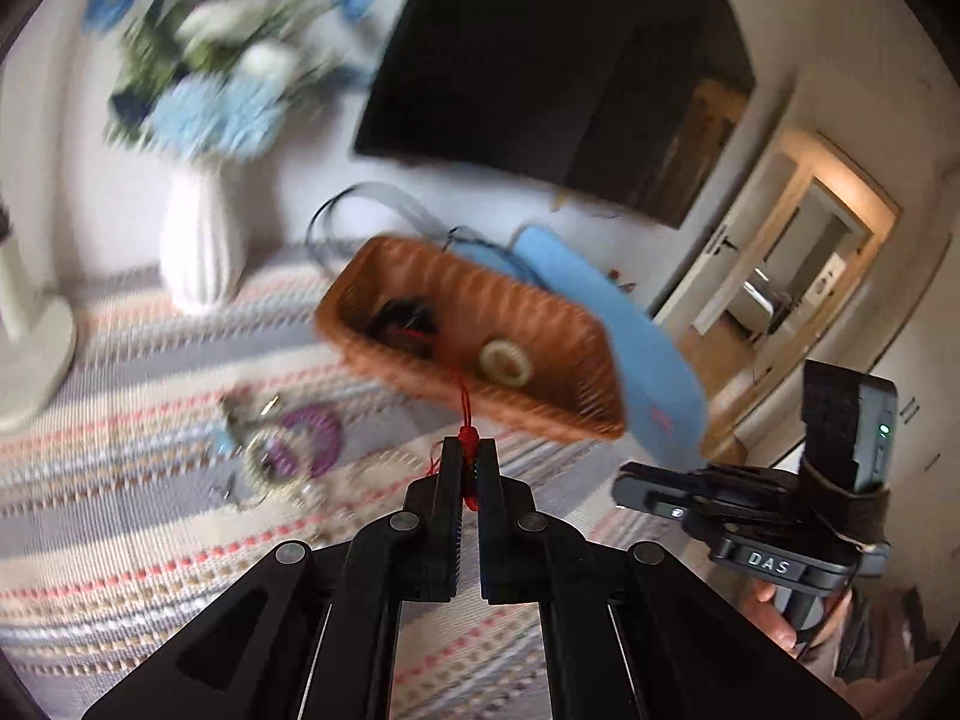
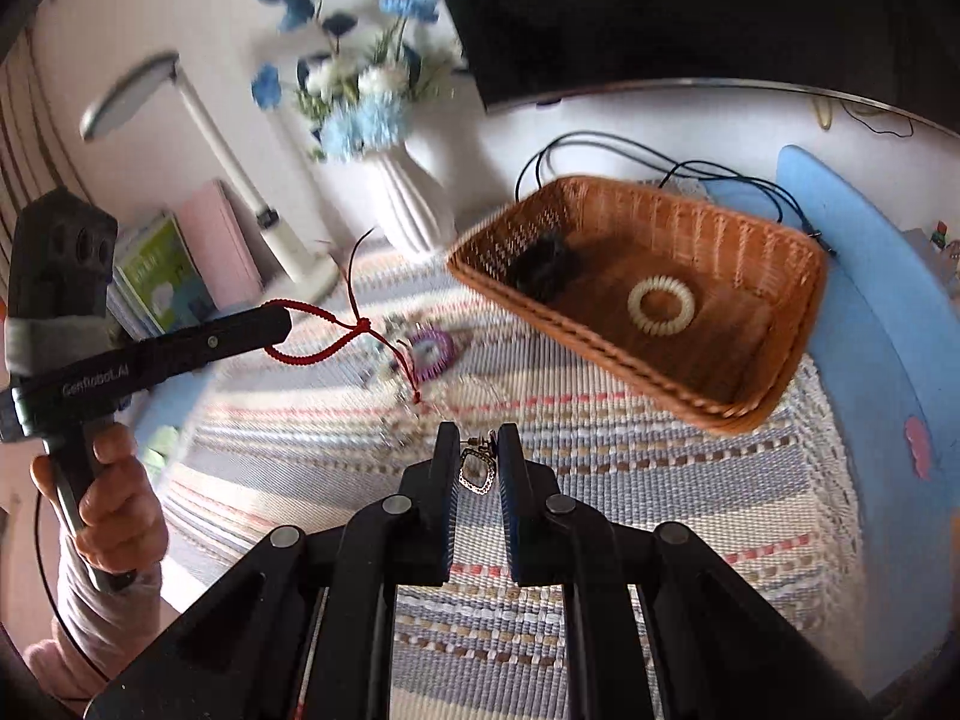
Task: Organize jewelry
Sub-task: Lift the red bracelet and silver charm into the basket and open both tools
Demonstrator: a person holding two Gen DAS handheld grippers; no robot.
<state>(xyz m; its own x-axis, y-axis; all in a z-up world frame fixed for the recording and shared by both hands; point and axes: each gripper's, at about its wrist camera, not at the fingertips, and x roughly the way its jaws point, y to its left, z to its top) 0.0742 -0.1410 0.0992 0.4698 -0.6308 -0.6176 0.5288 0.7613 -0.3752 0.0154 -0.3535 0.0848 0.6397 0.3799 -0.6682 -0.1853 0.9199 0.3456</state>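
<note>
My left gripper [image 1: 469, 450] is shut on a red cord bracelet [image 1: 467, 438]; in the right wrist view that gripper [image 2: 282, 321] holds the red cord bracelet [image 2: 318, 333] looped and dangling above the mat. My right gripper [image 2: 476, 444] is shut on a small metal earring [image 2: 477, 468] with a diamond-shaped drop. The woven brown basket [image 2: 750, 384] lies ahead to the right, holding a cream spiral hair tie [image 2: 661, 306] and a dark hair piece [image 2: 543, 267]. Loose jewelry and a purple spiral ring [image 2: 435, 351] lie on the striped mat [image 2: 600, 540].
A white vase [image 2: 414, 204] with blue and white flowers stands at the back beside a white desk lamp [image 2: 240, 180] and books [image 2: 162, 276]. A dark screen [image 2: 660, 12] hangs behind the basket. Black cables [image 2: 660, 156] and a blue pad [image 2: 870, 276] lie beyond and right of it.
</note>
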